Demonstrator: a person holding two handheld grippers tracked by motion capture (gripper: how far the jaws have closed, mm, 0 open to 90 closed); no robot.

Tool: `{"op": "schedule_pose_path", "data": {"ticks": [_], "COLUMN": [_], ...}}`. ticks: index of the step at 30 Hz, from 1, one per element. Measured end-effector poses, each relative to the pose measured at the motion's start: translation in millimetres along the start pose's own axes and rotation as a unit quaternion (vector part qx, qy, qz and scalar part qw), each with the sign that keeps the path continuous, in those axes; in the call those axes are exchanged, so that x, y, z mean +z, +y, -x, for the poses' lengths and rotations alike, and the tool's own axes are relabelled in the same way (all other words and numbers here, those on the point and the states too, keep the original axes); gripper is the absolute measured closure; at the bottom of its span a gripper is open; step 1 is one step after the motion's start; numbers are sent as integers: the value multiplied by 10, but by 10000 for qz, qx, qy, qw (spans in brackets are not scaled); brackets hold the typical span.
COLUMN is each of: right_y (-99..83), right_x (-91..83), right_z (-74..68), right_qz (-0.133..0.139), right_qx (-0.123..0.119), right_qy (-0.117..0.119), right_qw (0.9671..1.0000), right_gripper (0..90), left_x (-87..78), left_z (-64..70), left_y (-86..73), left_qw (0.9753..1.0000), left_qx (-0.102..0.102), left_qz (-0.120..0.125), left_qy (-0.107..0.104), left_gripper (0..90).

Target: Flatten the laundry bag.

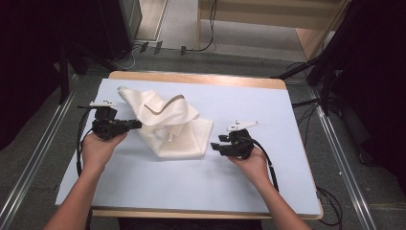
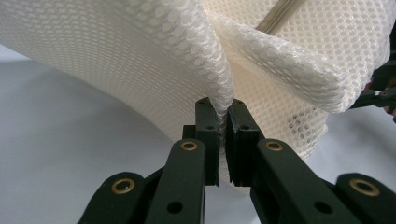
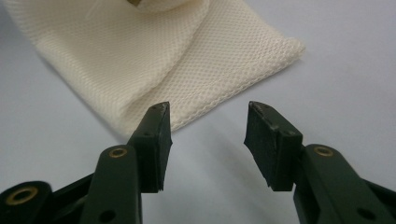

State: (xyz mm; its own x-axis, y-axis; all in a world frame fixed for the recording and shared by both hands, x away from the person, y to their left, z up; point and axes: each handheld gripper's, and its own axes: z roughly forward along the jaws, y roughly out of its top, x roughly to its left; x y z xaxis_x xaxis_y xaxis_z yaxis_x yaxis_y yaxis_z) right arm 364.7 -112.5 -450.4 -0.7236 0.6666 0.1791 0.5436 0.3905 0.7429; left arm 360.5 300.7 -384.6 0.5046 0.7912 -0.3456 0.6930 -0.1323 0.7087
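Black jaws of the left tool [image 2: 223,135] are pinched tight on a raised fold of the white mesh bag [image 2: 154,60], lifting it off the pale blue worktop [image 1: 158,187]. Nearer the right edge, the right tool [image 3: 208,140] stands wide open and grips nothing, its jaws just short of the bag's flat corner [image 3: 261,60]. From above, the bag [image 1: 179,136] lies mid-worktop between both tools, with bare surface all around it.
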Motion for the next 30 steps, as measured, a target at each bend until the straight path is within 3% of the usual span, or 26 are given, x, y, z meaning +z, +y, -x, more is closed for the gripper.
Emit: {"op": "schedule_pose_path", "data": {"ticks": [6,11,17,18,21,24,28,30], "right_y": [97,127,141,160,177,207,244,255], "right_x": [223,432,551,568,594,607,558,487], "right_z": [59,91,36,1,-29,-35,14,102], "right_qz": [79,-139,-89,-146,-122,-176,-204,-136], "right_qx": [147,185,145,32,-94,-44,13,165], "right_qy": [-132,-322,-348,-506,-587,-473,-519,-590], "right_qw": [9998,9992,9992,9986,9982,9987,9984,9980], "right_gripper": [434,405,421,508,695,855,879,879], "left_x": [-59,-119,-198,-232,-277,-318,-331,-313], "left_z": [-70,-153,-141,-118,-90,-79,-89,-92], "left_y": [-75,-139,-163,-173,-190,-212,-233,-238], "left_qw": [9999,9996,9995,9995,9994,9995,9996,9997], "left_qx": [-116,-237,-143,-106,-46,-35,-39,-28], "left_qz": [73,76,110,79,-2,29,6,-18], "left_qy": [65,116,246,288,333,324,270,244], "left_gripper": [856,843,728,707,662,627,610,604]}}
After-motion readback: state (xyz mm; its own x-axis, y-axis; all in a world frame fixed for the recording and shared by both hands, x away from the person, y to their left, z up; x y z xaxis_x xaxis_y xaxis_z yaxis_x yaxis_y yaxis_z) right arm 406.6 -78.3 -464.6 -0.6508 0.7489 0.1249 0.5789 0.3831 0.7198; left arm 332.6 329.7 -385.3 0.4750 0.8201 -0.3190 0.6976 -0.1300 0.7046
